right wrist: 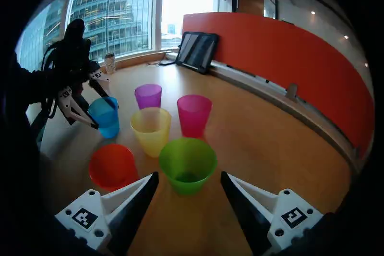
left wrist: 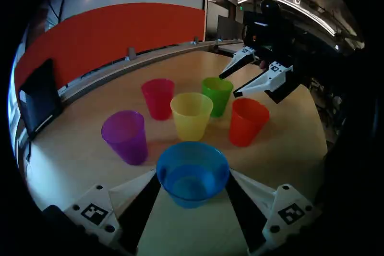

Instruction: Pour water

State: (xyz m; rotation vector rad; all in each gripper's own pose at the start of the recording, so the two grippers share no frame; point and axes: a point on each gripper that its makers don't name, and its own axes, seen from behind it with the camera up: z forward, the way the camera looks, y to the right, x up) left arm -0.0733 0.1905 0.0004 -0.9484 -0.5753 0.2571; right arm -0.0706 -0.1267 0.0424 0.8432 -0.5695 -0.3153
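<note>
Lower centre of the left gripper view, the left gripper (left wrist: 192,173) clasps the blue cup (left wrist: 193,162), upright, mouth up, seemingly holding water. The right gripper (right wrist: 188,175) is open near the green cup (right wrist: 187,159).

Cups: six in all, namely one blue cup (left wrist: 193,174), one purple cup (left wrist: 126,136), one pink cup (left wrist: 158,97), one yellow cup (left wrist: 191,114), one green cup (left wrist: 217,95), one orange cup (left wrist: 246,121).
Grippers: two, the left gripper (left wrist: 192,173) and the right gripper (right wrist: 188,174).
Fingers per gripper: two.
Table (left wrist: 288,150): one.
Dark screen (right wrist: 198,50) leaning at the wall: one.
</note>
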